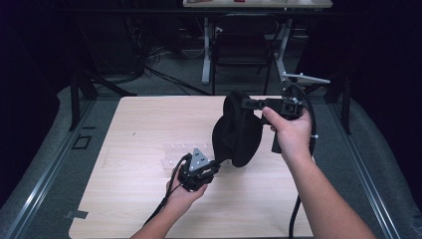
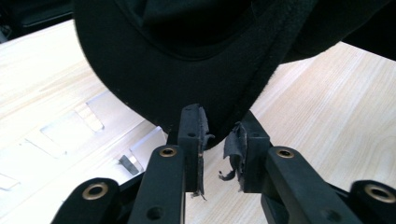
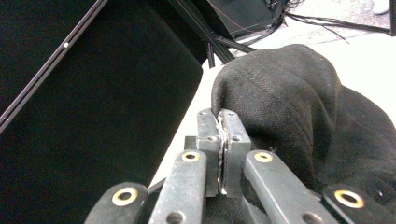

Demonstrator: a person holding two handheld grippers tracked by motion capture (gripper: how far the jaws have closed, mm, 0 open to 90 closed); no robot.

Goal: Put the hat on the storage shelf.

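A black felt hat hangs over the wooden table, tilted with its brim low. My right gripper holds it from the top right, and in the right gripper view its jaws are shut on a fold of the hat's crown. My left gripper comes up from the lower left to the bottom of the brim. In the left gripper view the brim's lowest edge dips between the frayed pads of the left gripper, close to the left pad, with a gap still between the pads.
A clear plastic holder lies flat on the table just left of the left gripper, also under the hat. Beyond the table's far edge stand a dark chair, desk legs and floor cables. Grey floor with rails flanks the table.
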